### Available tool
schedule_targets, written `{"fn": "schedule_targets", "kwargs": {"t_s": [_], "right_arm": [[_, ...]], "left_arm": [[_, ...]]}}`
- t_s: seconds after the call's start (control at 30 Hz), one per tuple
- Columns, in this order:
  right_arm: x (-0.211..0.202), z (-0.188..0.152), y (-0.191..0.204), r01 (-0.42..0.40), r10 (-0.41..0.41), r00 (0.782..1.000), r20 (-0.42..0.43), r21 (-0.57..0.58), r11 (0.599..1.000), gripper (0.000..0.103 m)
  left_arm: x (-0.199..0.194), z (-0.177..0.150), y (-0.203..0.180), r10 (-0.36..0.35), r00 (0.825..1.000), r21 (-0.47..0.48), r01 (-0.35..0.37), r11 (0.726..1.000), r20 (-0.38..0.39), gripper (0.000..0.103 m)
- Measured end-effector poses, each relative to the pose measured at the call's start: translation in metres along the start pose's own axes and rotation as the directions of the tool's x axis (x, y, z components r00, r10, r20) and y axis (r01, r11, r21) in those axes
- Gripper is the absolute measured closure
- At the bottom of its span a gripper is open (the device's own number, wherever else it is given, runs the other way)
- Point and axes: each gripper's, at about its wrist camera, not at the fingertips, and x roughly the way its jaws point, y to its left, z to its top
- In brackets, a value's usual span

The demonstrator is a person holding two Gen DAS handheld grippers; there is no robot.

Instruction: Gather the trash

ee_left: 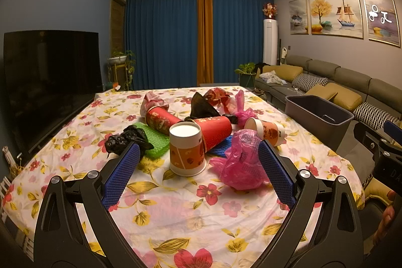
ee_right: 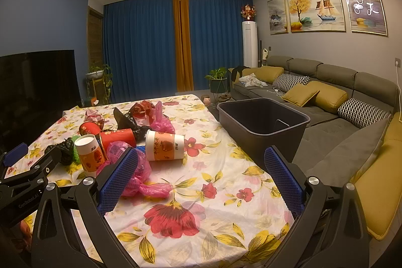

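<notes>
- Left wrist view: left gripper (ee_left: 198, 172) is hovering with its jaws spread wide and nothing in them. The upright paper cup (ee_left: 187, 148), my landmark, is sitting just ahead between the blue pads (ee_left: 121, 176). A pink plastic bag (ee_left: 242, 160) is lying just right of the cup, touching the right pad.
- Advice: centre on the cup body, then close gently; thin paper probably crushes.
- Right wrist view: right gripper (ee_right: 201, 182) is also gaping wide, empty. The grey bin (ee_right: 263, 122) is standing well right of the cup (ee_right: 91, 152), beyond the table edge (ee_right: 223, 127).
</notes>
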Motion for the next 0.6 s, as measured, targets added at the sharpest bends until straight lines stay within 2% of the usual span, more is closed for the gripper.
{"fn": "schedule_targets", "kwargs": {"t_s": [0.6], "right_arm": [[0.0010,-0.0003,-0.0014,-0.002,0.002,1.000,0.000,0.002,1.000,0.005]], "left_arm": [[0.0001,0.0001,0.0007,-0.001,1.000,-0.003,0.001,1.000,0.000,0.010]]}}
